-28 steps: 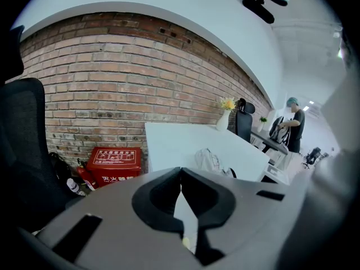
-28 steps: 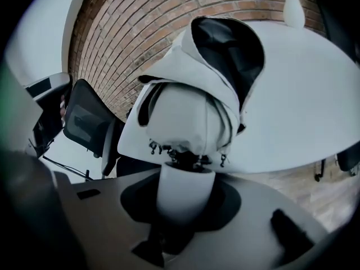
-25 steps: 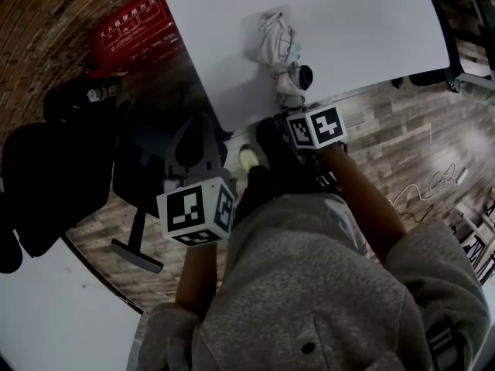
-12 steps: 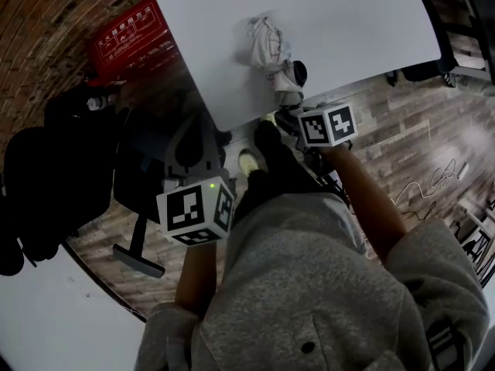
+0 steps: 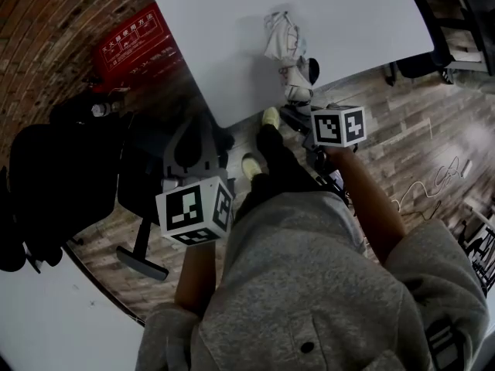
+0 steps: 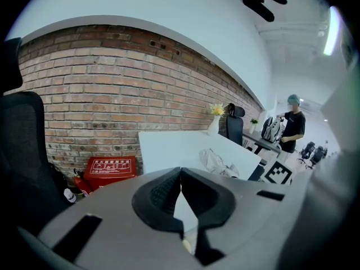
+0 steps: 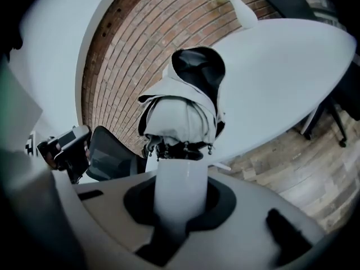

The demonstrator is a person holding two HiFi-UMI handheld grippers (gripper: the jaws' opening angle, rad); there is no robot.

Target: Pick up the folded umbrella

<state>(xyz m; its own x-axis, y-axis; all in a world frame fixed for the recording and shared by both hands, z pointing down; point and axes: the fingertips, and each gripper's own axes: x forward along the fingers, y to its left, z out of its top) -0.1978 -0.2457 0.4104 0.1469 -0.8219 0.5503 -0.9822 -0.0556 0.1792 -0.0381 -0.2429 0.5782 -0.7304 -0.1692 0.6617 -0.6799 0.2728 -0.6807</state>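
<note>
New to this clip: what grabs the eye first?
The white-and-black folded umbrella stands out first. Its white handle is clamped in the right gripper, over the near edge of the white table. Next come the left gripper, shut and empty, low beside the person's grey sweatshirt, and a red box against the brick wall.

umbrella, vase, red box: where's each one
umbrella [image 7: 181, 114], right gripper view, on its folded white cloth
vase [image 7: 241, 10], right gripper view, on its white body
red box [image 5: 138, 37], head view, on its printed face
</note>
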